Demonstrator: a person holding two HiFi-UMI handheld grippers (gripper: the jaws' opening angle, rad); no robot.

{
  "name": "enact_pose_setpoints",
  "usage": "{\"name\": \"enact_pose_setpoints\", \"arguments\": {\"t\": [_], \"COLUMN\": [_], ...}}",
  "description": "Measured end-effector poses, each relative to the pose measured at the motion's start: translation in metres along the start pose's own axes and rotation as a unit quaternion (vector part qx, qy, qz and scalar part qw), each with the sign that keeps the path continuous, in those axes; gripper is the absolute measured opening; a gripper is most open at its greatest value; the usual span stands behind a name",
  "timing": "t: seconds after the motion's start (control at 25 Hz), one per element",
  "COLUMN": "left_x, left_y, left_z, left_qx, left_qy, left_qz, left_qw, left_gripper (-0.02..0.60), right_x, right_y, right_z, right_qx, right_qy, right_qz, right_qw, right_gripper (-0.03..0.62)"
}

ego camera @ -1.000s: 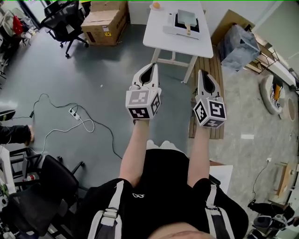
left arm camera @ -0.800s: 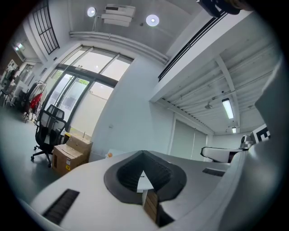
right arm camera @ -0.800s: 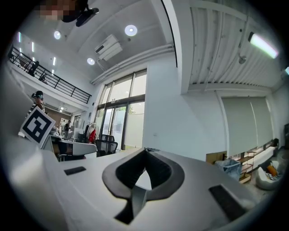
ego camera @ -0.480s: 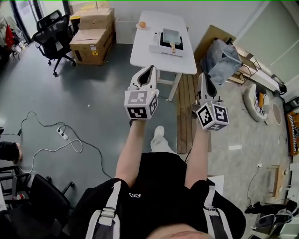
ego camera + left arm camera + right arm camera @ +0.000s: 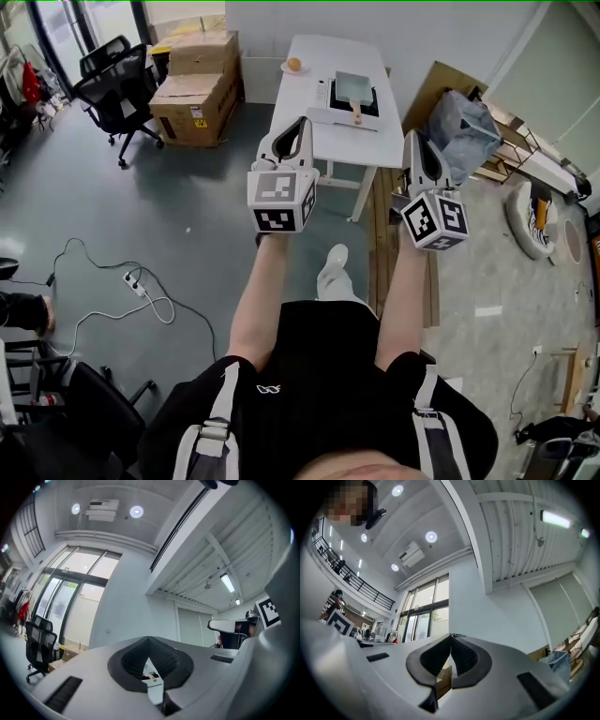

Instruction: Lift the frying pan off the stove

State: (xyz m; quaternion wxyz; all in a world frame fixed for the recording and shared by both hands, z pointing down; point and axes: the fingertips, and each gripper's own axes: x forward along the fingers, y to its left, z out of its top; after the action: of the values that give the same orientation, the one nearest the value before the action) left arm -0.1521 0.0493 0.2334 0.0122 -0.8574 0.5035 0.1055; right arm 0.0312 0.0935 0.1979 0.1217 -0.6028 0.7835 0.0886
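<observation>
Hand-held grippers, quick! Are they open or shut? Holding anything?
Left hand-held gripper: shut, holding nothing.
Right hand-held gripper: shut, holding nothing.

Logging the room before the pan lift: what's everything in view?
white rectangular table: one, white, ahead of the person
flat white stove: one, white, on table
grey rectangular frying pan with wooden handle: one, grey, on stove
round orange fruit: one, orange, table's far left corner
brown cardboard boxes: two, brown, left of table
black office chair: one, black, beside boxes
white power strip: one, white, floor at left
left gripper, right gripper: two, white, shut, empty, raised before the person
</observation>
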Motion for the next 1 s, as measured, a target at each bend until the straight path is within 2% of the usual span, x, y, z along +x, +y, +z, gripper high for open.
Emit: {"name": "enact_pose_setpoints", "arguments": {"t": [0.08, 0.2, 0.36, 0.44, 0.52, 0.68, 0.8, 1.0], "left_x": [0.026, 0.075, 0.145, 0.178, 0.209, 0.275, 0.325, 0.383], "left_y": [-0.004, -0.009, -0.019, -0.017, -0.01, -0.002, 0.005, 0.013], "left_z": [-0.005, -0.025, -0.056, -0.07, -0.089, -0.129, -0.148, -0.157], "left_qx": [0.018, 0.014, 0.029, 0.027, 0.026, 0.06, 0.032, 0.003], "left_qy": [-0.001, 0.008, 0.028, 0.034, 0.041, 0.068, 0.067, 0.071], "left_qz": [-0.005, -0.018, -0.027, -0.028, -0.02, -0.003, -0.001, 0.007], "left_qw": [0.9998, 0.9997, 0.9988, 0.9987, 0.9986, 0.9959, 0.9972, 0.9974], "left_gripper": [-0.002, -0.002, 0.0, -0.002, -0.002, 0.0, 0.0, 0.0], "right_x": [0.018, 0.052, 0.102, 0.131, 0.16, 0.21, 0.244, 0.296], "right_y": [-0.022, -0.058, -0.113, -0.133, -0.149, -0.195, -0.231, -0.268], "right_z": [-0.012, -0.037, -0.052, -0.061, -0.084, -0.152, -0.182, -0.202], "right_qx": [0.005, 0.011, 0.062, 0.07, 0.061, 0.061, 0.067, 0.086], "right_qy": [-0.004, 0.006, -0.015, -0.021, -0.009, 0.054, 0.083, 0.101], "right_qz": [-0.005, -0.009, -0.001, 0.01, 0.022, 0.03, 0.035, 0.06], "right_qw": [1.0, 1.0, 0.998, 0.997, 0.998, 0.996, 0.994, 0.989], "right_gripper": [0.0, 0.0, 0.0, 0.0, 0.0, 0.0, 0.0, 0.0]}}
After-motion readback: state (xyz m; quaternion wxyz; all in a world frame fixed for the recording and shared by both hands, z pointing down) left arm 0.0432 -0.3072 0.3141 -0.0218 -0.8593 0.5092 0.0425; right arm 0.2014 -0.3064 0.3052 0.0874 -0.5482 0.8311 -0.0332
